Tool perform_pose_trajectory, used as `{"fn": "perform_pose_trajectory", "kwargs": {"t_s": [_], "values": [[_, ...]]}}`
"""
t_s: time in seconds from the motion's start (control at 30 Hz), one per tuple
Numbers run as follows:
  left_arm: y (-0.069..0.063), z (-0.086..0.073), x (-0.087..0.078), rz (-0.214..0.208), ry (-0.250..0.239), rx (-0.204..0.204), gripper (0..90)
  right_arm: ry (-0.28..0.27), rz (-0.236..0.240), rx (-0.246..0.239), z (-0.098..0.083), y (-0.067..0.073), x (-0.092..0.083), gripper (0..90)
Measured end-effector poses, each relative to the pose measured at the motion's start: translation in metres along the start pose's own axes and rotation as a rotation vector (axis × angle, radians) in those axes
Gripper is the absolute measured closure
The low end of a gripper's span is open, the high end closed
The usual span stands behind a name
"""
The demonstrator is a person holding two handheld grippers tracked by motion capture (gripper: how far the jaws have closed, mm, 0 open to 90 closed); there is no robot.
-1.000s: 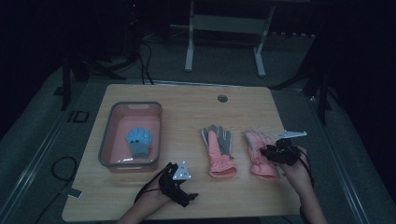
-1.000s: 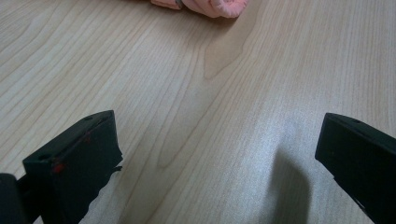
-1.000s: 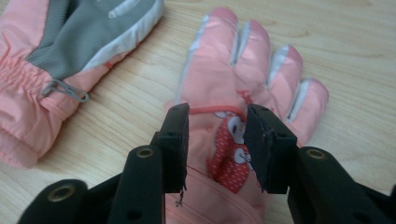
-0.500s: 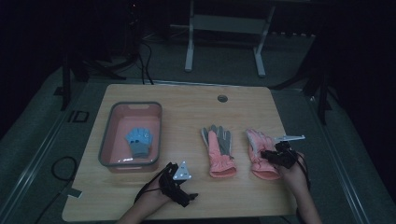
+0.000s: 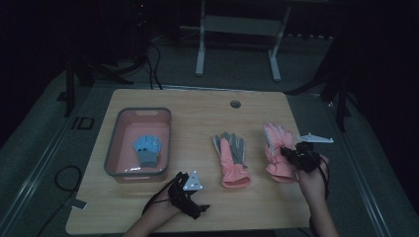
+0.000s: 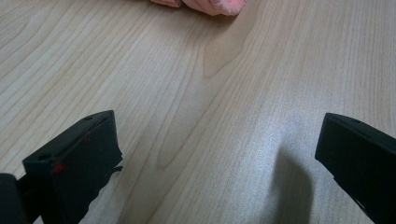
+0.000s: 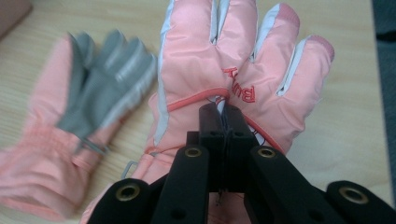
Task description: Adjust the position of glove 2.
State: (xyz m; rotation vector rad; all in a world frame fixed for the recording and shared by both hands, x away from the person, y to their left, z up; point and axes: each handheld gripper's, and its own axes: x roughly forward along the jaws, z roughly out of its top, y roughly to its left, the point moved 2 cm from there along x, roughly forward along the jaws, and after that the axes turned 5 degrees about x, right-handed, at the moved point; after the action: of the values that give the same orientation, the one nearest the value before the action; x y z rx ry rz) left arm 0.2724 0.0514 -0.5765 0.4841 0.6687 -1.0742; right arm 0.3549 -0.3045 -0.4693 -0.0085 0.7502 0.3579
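Observation:
Two pink gloves lie on the wooden table (image 5: 197, 113). The right pink glove (image 5: 274, 143) lies back up, with its fingers pointing away from me. My right gripper (image 5: 289, 153) is shut on a pinch of its back fabric (image 7: 224, 109), just below the embroidered letters on the right pink glove (image 7: 233, 51). Palm up beside it is the middle pink glove (image 5: 232, 158), its grey palm (image 7: 102, 84) showing. My left gripper (image 5: 197, 207) rests open near the table's front edge, its jaws wide apart over bare wood (image 6: 219, 154).
A grey-rimmed pink bin (image 5: 113, 148) stands at the left with a blue glove (image 5: 146, 149) inside. A round grommet hole (image 5: 235, 104) sits near the table's far edge. The cuff of a pink glove (image 6: 210, 4) is at the top of the left gripper view.
My right gripper has shifted slightly on the right pink glove and stays shut on it. The left gripper has not moved.

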Motion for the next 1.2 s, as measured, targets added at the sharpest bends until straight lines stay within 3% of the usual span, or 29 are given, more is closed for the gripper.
{"fn": "perform_pose_trajectory", "kwargs": {"t_s": [0.33,0.67,0.77,0.83,0.97,1.2], "values": [[0.001,0.000,0.001,0.004,-0.003,-0.003,0.0,-0.061,0.034,-0.050,0.035,0.049,-0.022,89.0],[0.002,0.000,0.002,0.012,0.002,-0.001,0.0,-0.059,0.121,-0.064,0.040,0.104,-0.007,88.9],[0.001,0.001,0.002,0.014,-0.001,0.001,0.0,-0.058,0.111,-0.071,0.040,0.118,0.001,88.9],[0.001,0.001,0.002,0.013,-0.003,0.001,0.0,-0.047,0.123,-0.063,0.037,0.123,0.007,88.9],[0.000,0.001,0.000,0.011,-0.012,-0.005,0.0,-0.018,0.103,-0.056,0.025,0.132,0.021,88.9],[-0.001,0.001,0.000,0.010,-0.008,0.001,0.0,0.046,0.062,-0.053,0.006,0.132,0.044,88.7]]}}
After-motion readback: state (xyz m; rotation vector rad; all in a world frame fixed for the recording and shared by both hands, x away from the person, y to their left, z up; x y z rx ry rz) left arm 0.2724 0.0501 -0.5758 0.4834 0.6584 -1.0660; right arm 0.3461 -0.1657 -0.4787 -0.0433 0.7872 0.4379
